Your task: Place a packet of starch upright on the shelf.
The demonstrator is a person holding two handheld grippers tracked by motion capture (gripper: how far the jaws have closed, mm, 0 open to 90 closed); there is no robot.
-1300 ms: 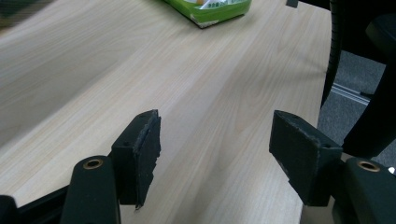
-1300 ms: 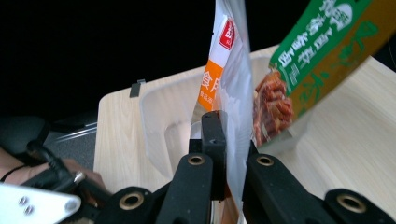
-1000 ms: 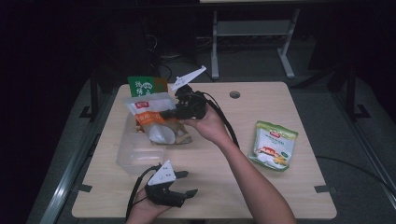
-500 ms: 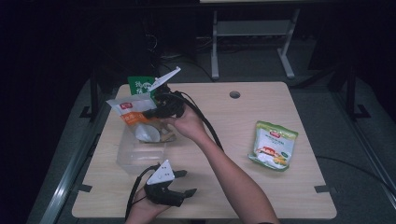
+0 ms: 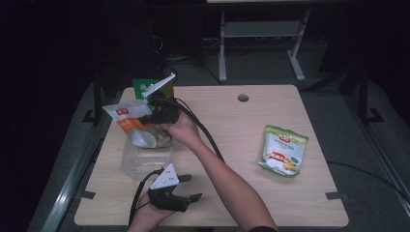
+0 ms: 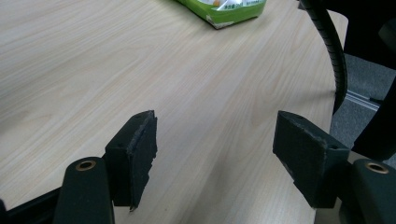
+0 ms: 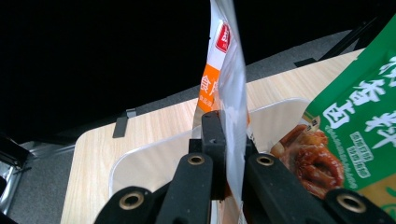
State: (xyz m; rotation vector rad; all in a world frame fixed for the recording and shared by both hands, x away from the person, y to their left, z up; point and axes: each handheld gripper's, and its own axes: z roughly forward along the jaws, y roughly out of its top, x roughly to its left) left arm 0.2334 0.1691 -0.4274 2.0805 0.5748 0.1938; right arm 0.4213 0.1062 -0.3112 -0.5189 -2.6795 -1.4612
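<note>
One orange-and-white snack pouch (image 5: 130,124), clamped by the right gripper (image 7: 223,154), should lower squarely inside the clear bin (image 5: 140,162); left gripper (image 6: 215,158) idle, jaws apart.

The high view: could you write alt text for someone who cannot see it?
A person's right tool holds an orange-and-white snack pouch over a clear plastic tub on a wooden table. The left tool rests open near the front edge, and a green pouch lies at right.
</note>
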